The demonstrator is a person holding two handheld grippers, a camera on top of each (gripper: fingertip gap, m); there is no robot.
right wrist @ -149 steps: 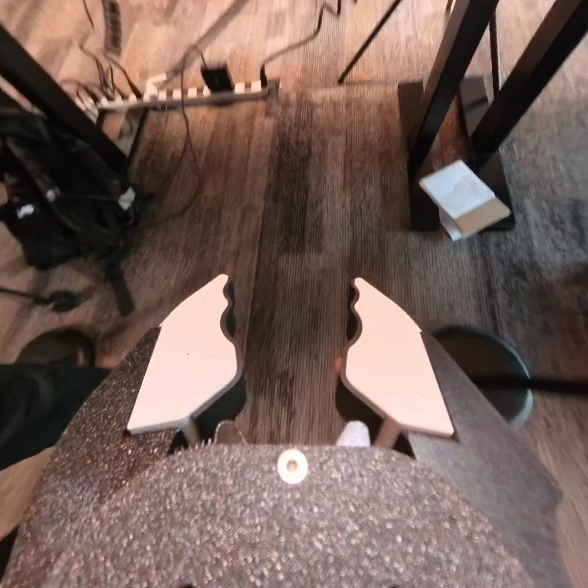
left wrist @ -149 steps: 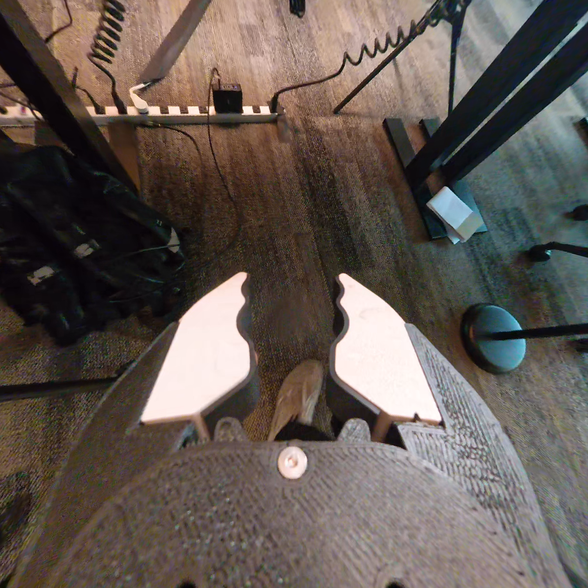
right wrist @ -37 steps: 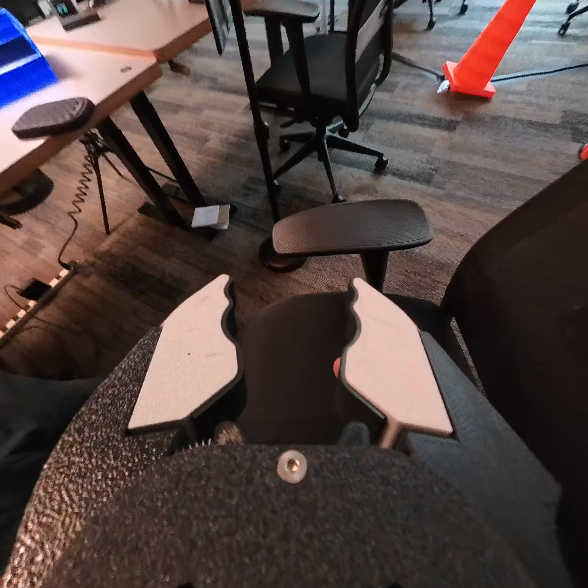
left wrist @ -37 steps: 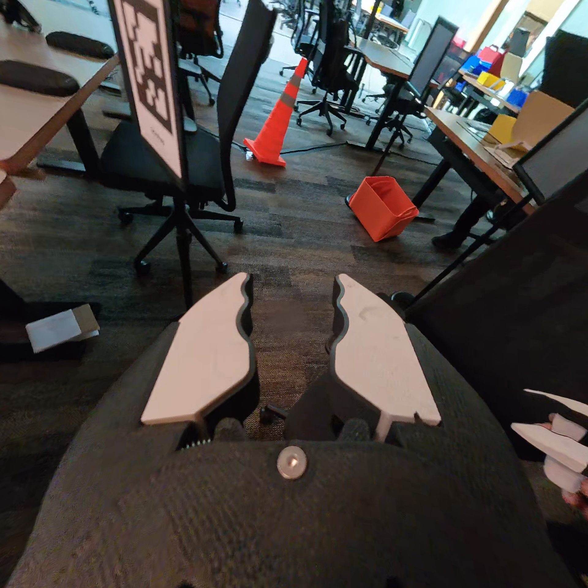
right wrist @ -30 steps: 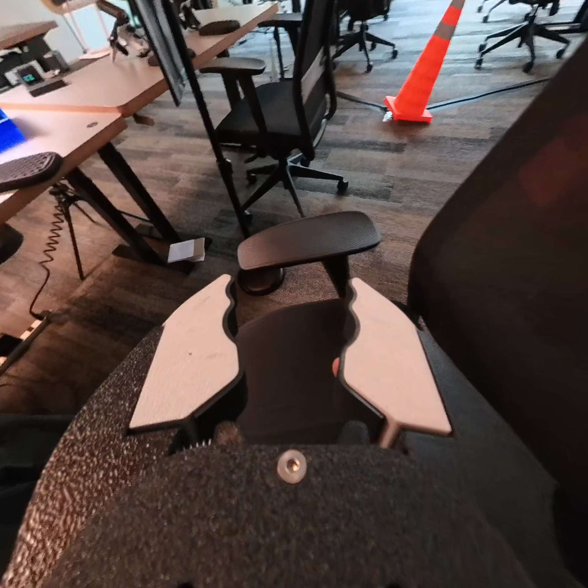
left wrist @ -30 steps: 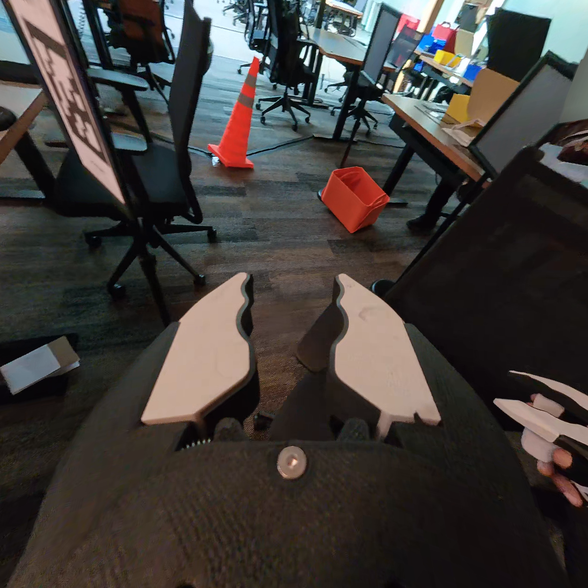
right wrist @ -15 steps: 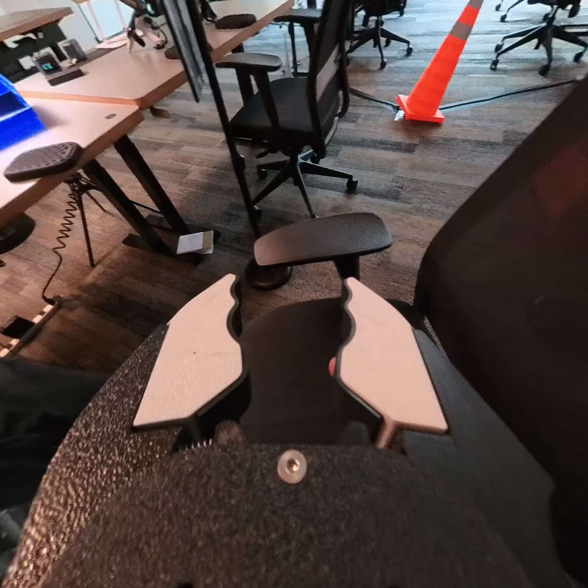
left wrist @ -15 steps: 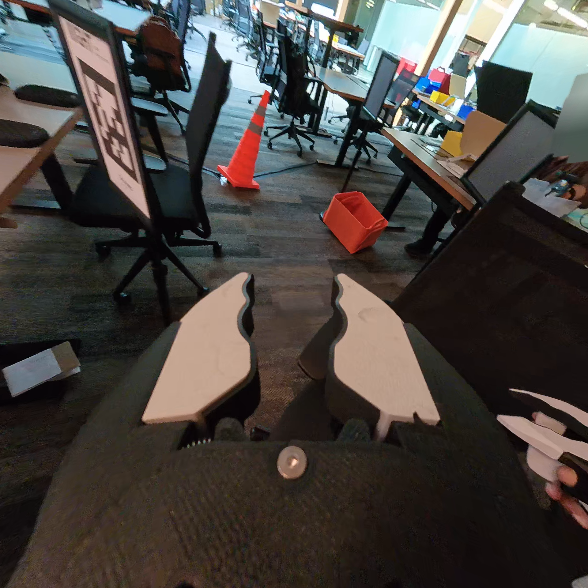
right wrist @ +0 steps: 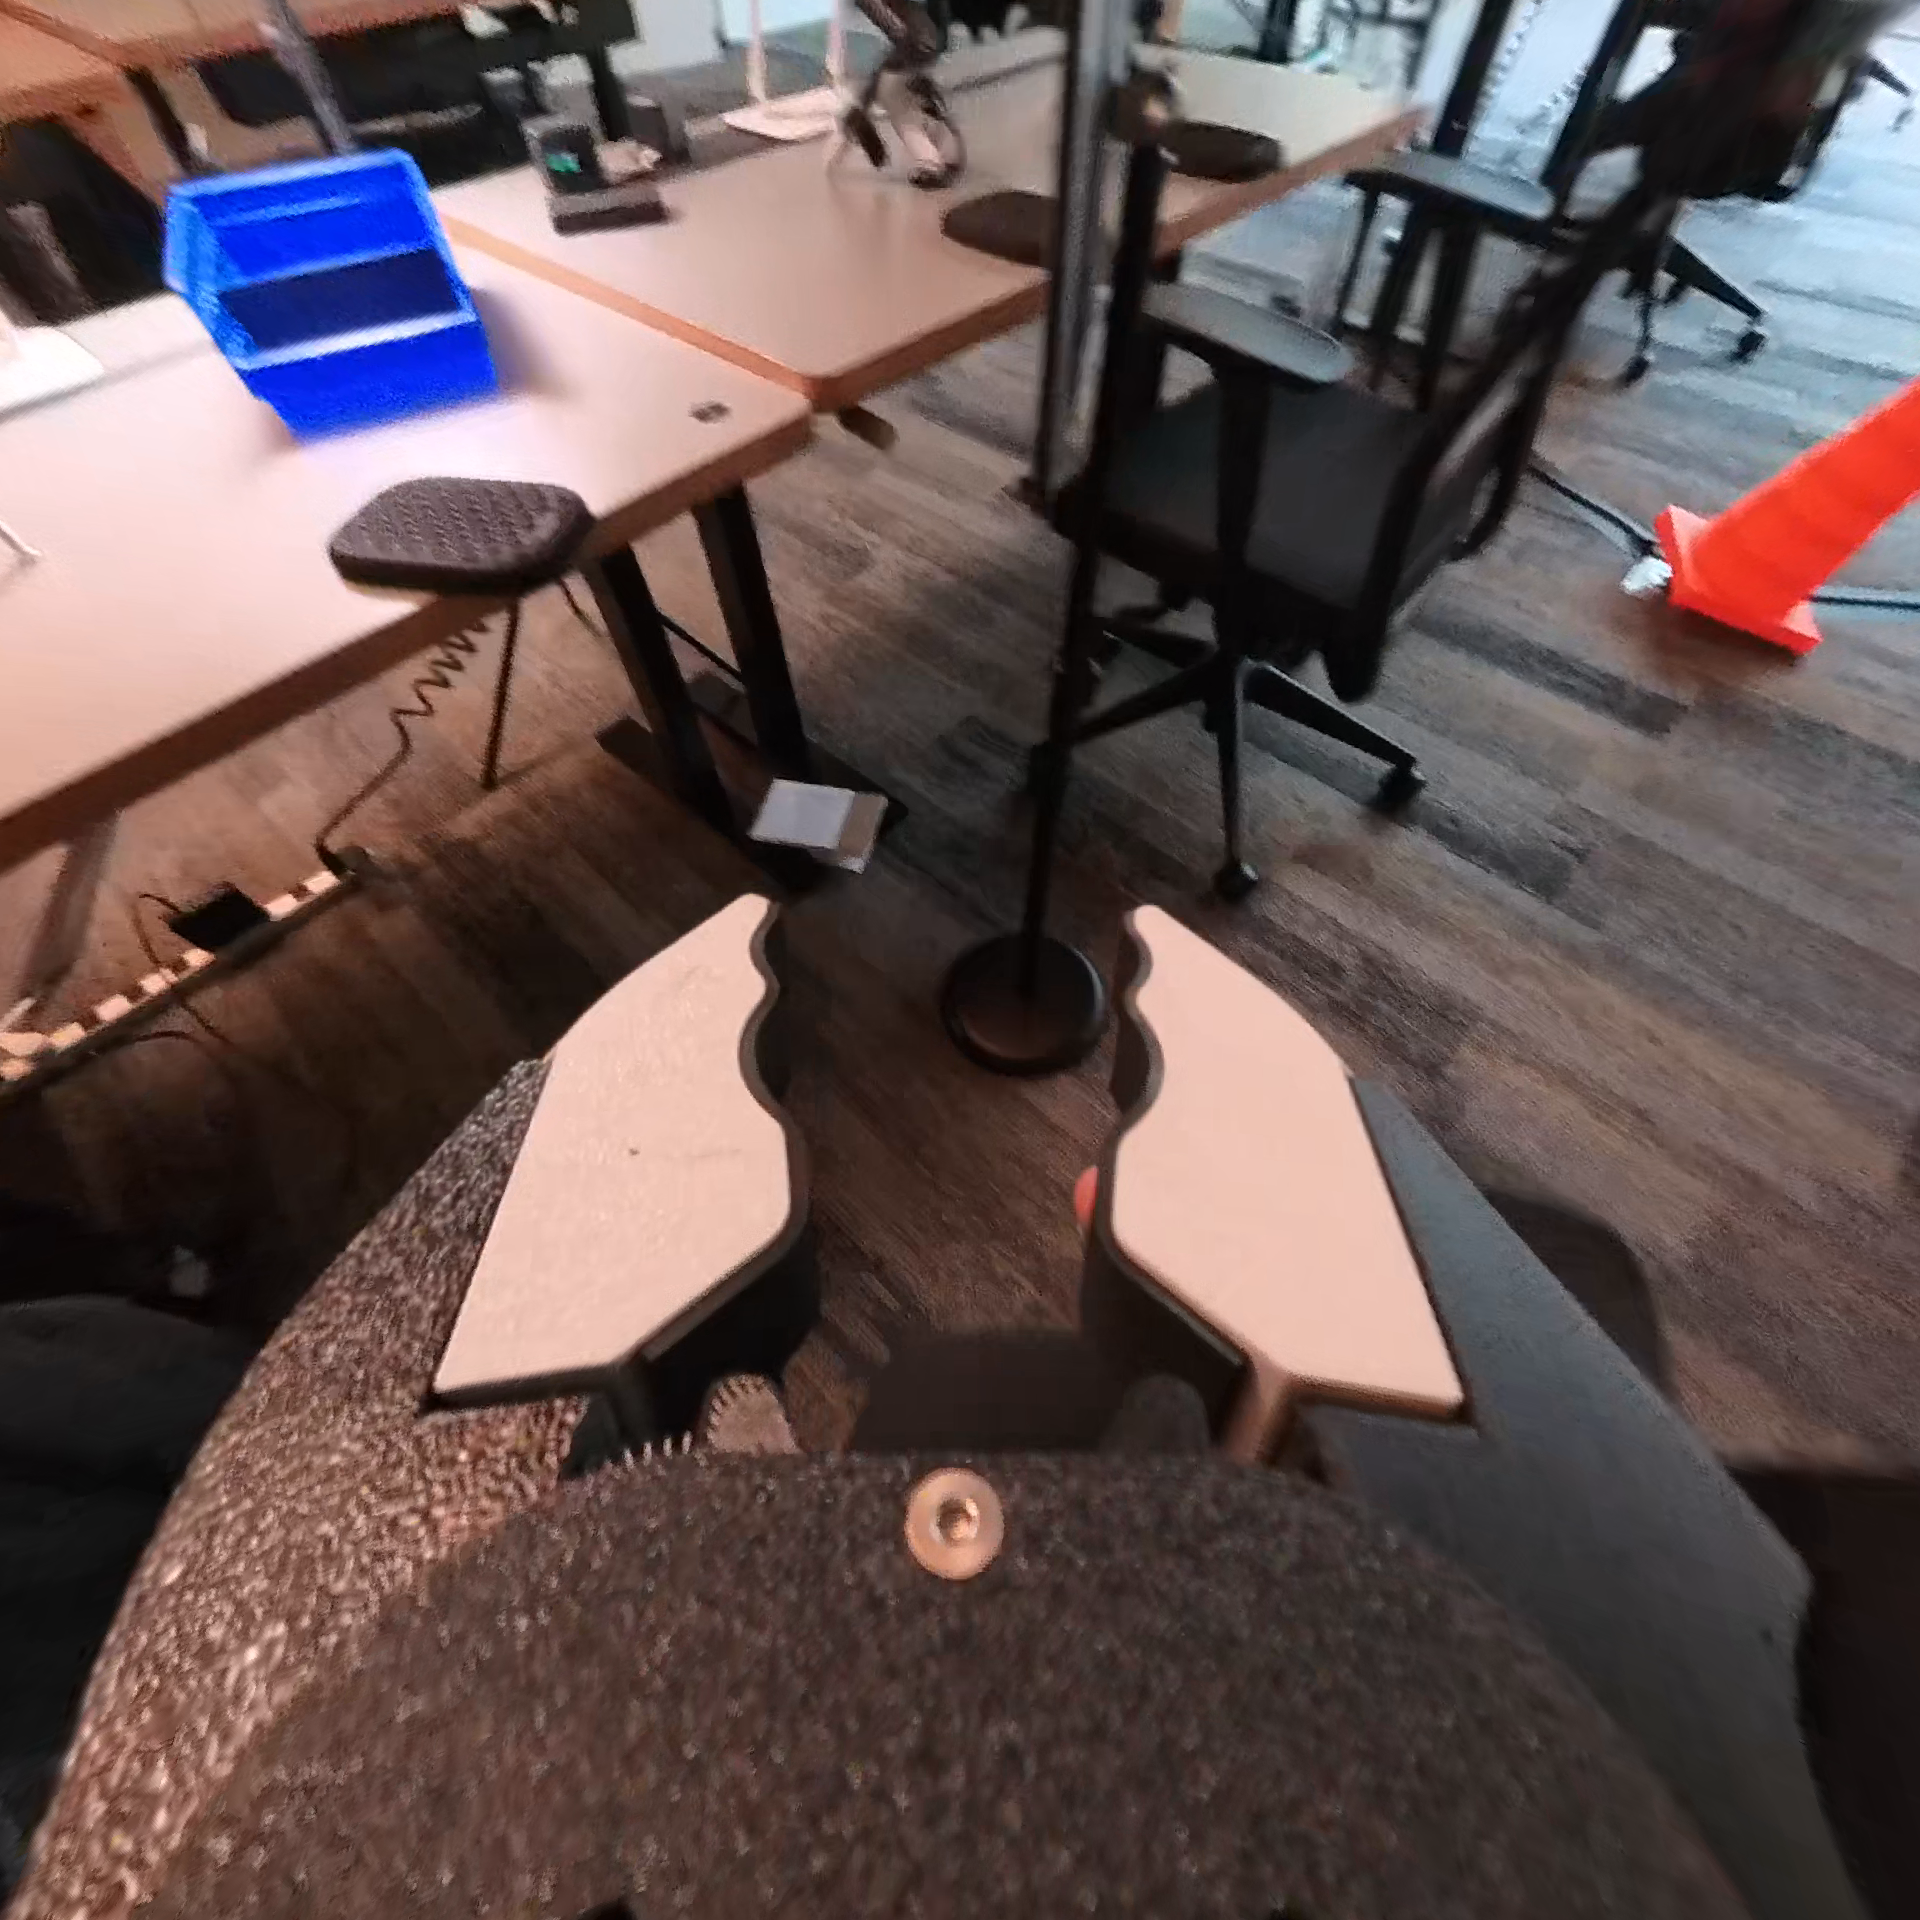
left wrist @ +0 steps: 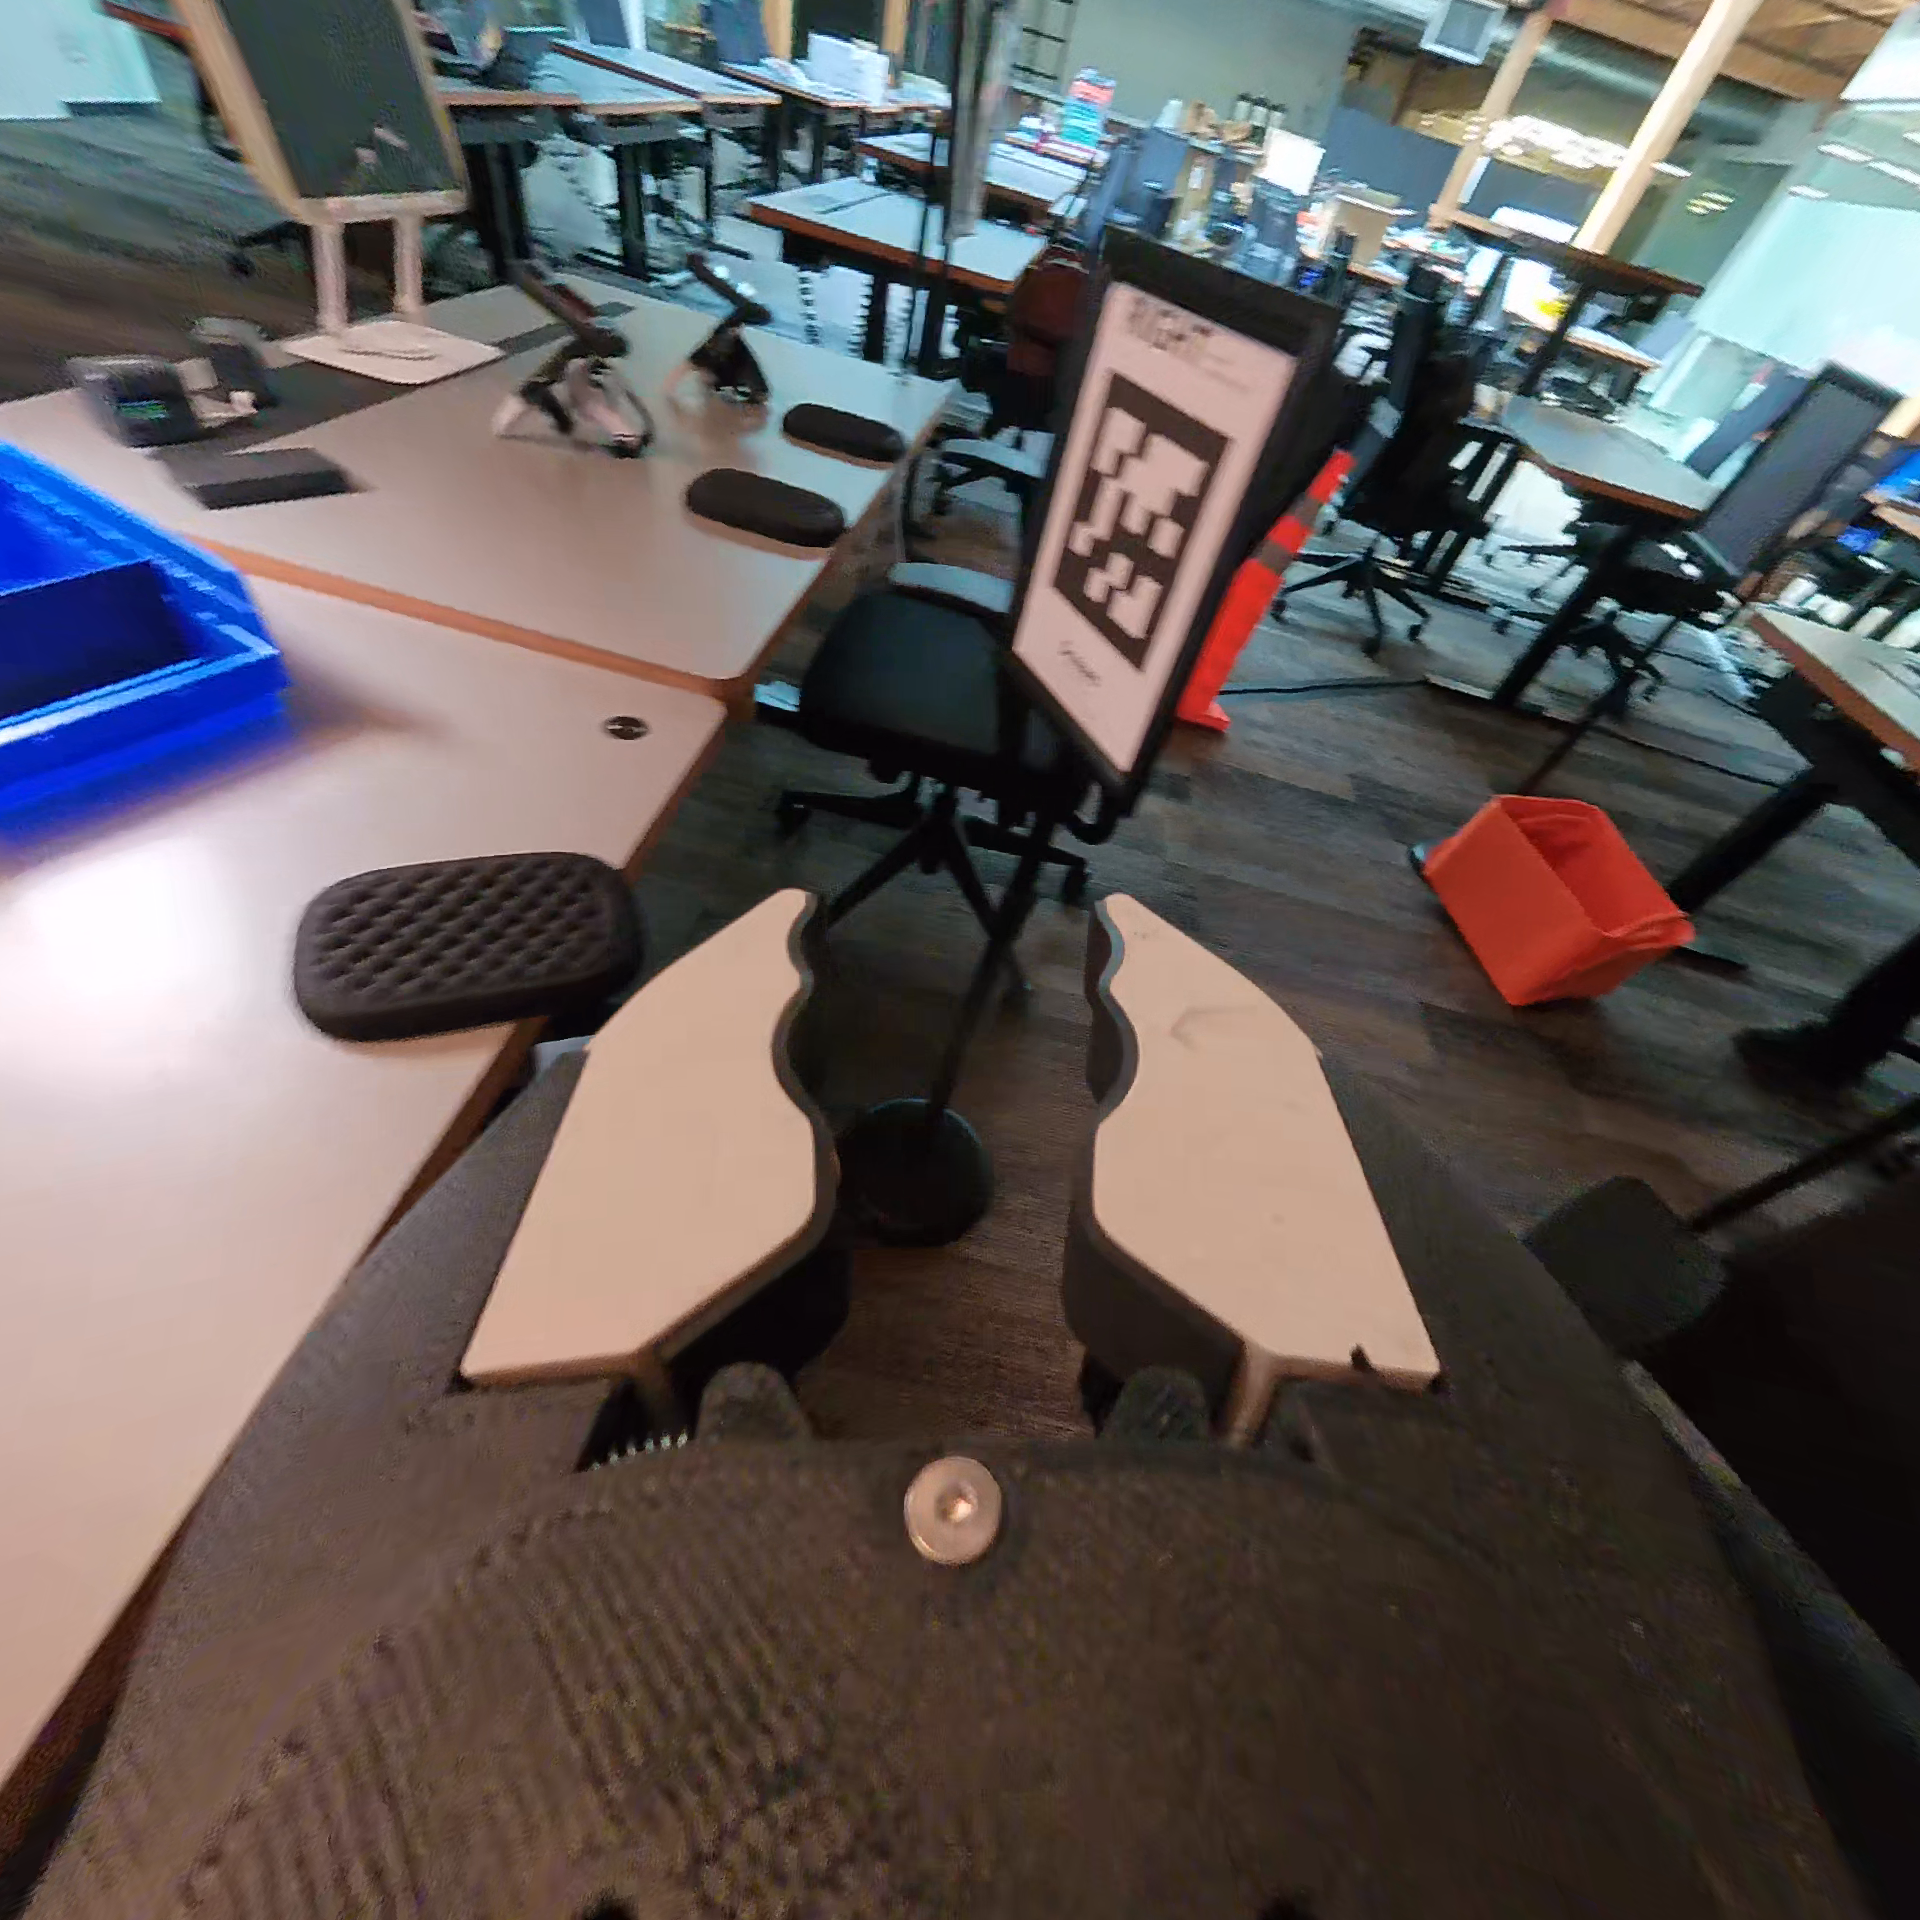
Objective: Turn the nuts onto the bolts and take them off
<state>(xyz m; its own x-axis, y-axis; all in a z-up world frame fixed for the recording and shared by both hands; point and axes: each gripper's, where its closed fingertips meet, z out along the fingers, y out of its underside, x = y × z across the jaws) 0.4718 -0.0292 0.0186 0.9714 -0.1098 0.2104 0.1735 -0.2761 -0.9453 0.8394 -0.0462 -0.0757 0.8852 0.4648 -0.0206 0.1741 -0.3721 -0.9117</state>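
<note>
No nuts or bolts show in either view. My left gripper (left wrist: 951,925) is open and empty, held over the floor just right of the table edge (left wrist: 582,873). My right gripper (right wrist: 951,920) is open, held low over the floor in front of the table (right wrist: 644,457). A small orange spot (right wrist: 1084,1195) shows at the inner edge of its right finger; I cannot tell what it is. A blue bin (left wrist: 104,665) stands on the table to the left, and also shows in the right wrist view (right wrist: 322,281). Its contents are hidden.
A black chair armrest pad (left wrist: 468,945) juts over the table edge. A marker board on a thin stand (left wrist: 1153,520) with a round base (right wrist: 1023,1003) stands ahead. An office chair (right wrist: 1278,488), an orange cone (right wrist: 1787,540) and a tipped orange bin (left wrist: 1548,904) are on the floor. Spacing between my two grippers at the tips: around 40 centimetres.
Both grippers have swung up and to the left, from the floor and a chair back toward the table with the blue bin. The right gripper has left the left wrist view. Both stay open.
</note>
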